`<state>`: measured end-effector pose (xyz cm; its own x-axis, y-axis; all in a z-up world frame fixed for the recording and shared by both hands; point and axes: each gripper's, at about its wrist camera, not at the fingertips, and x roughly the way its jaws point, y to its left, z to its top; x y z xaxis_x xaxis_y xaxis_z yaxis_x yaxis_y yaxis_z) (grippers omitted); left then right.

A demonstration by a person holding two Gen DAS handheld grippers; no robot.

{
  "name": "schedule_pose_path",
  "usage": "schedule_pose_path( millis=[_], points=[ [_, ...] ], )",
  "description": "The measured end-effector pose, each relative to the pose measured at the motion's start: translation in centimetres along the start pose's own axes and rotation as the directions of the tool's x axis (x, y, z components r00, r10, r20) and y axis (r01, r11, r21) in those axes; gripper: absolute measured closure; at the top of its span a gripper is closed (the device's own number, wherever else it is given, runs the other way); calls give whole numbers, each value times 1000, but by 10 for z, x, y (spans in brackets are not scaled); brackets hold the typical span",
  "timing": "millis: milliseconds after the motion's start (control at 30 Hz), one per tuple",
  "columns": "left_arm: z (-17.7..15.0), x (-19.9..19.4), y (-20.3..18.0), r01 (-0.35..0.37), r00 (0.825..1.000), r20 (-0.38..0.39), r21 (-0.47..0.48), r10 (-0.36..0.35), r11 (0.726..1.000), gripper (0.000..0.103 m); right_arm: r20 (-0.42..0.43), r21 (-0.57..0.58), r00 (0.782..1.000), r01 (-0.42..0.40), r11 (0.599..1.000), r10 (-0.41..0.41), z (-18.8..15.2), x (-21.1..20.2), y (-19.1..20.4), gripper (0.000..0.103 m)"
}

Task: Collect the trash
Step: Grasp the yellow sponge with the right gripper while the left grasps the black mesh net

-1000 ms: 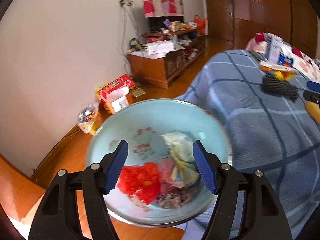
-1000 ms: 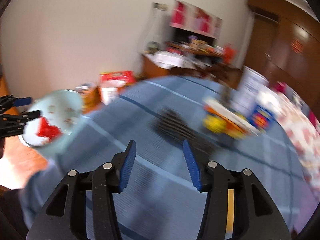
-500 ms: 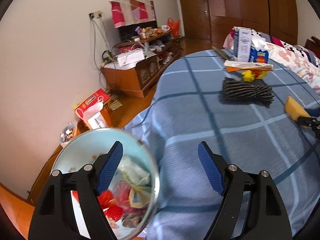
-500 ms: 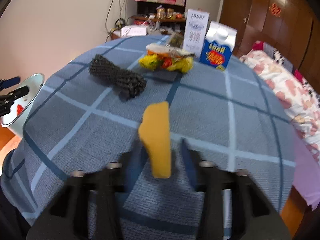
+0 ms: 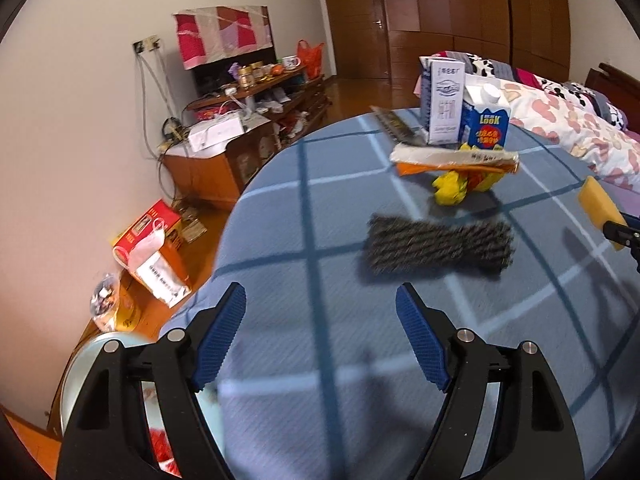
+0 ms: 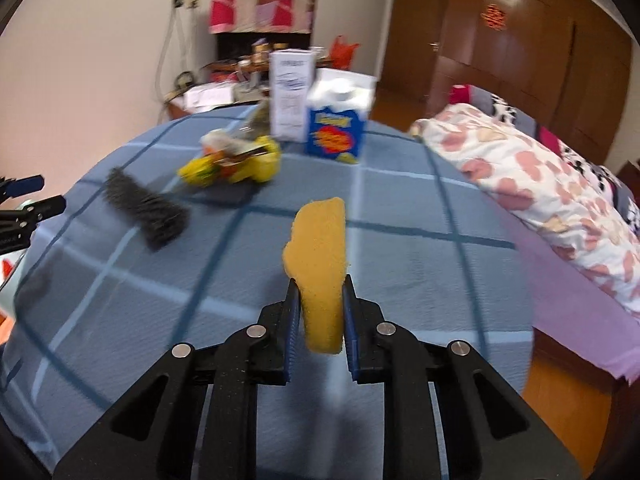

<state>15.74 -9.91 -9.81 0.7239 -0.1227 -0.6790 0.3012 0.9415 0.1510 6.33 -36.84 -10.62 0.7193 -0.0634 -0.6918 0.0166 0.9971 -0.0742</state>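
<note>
Gripping: right gripper (image 6: 319,300), jaws just closed in, pads pressing both sides of a yellow sponge (image 6: 319,258) that sticks up at frame centre, raised over the blue checked cloth (image 6: 400,240).
Left gripper (image 5: 321,338): jaws wide, having opened a little further, nothing between them; lower centre of its view, above the cloth.
Basin (image 5: 76,364): pale blue, lower left corner, red trash inside, partly hidden behind the left finger.
Dark scrubber (image 5: 438,246): lying on the cloth, centre right.
Cartons (image 5: 464,114): upright, upper right, behind yellow wrappers (image 5: 456,186).
</note>
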Motion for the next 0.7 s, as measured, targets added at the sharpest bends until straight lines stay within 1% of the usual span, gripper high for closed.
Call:
schedule_pose_path(
  millis=[67,167,233,300,333,400,433,467,500,567,700],
  points=[
    [10,9,-7,22,1000,0,6,-22,1000,27,3,21,1000,9,1000,-9,3,3,-9,83],
    [22,22,-18,32,999,-1,24,-32,999,27,1,40,1000,18,999,-18,2,6,-20,83],
    [27,34,-23,36,999,-16,30,-36,999,27,-1,55,1000,18,998,-18,1,8,-25,82],
    [30,46,-28,36,999,-36,36,-34,999,30,-4,65,1000,13,998,-12,-1,9,-28,82],
    [31,53,-30,50,997,-52,33,-49,998,35,-5,66,1000,10,998,-9,-2,9,-29,82],
    [31,62,-33,99,992,-84,22,-97,995,52,-5,67,1000,3,998,-3,-3,8,-28,82],
    [32,64,-37,148,985,-98,30,-144,989,69,-3,70,1000,0,998,1,-3,8,-27,82],
    [33,62,-39,162,983,-91,39,-158,986,81,-1,72,1000,-5,997,5,-3,8,-27,82],
    [33,58,-41,153,986,-79,58,-149,986,87,1,74,1000,-9,997,9,-3,7,-26,82],
    [32,55,-41,158,985,-80,64,-153,985,90,6,76,1000,-20,997,19,-3,5,-24,82],
    [27,34,-30,144,989,-47,70,-141,987,90,30,68,999,-47,997,45,1,-4,-13,82]
  ],
)
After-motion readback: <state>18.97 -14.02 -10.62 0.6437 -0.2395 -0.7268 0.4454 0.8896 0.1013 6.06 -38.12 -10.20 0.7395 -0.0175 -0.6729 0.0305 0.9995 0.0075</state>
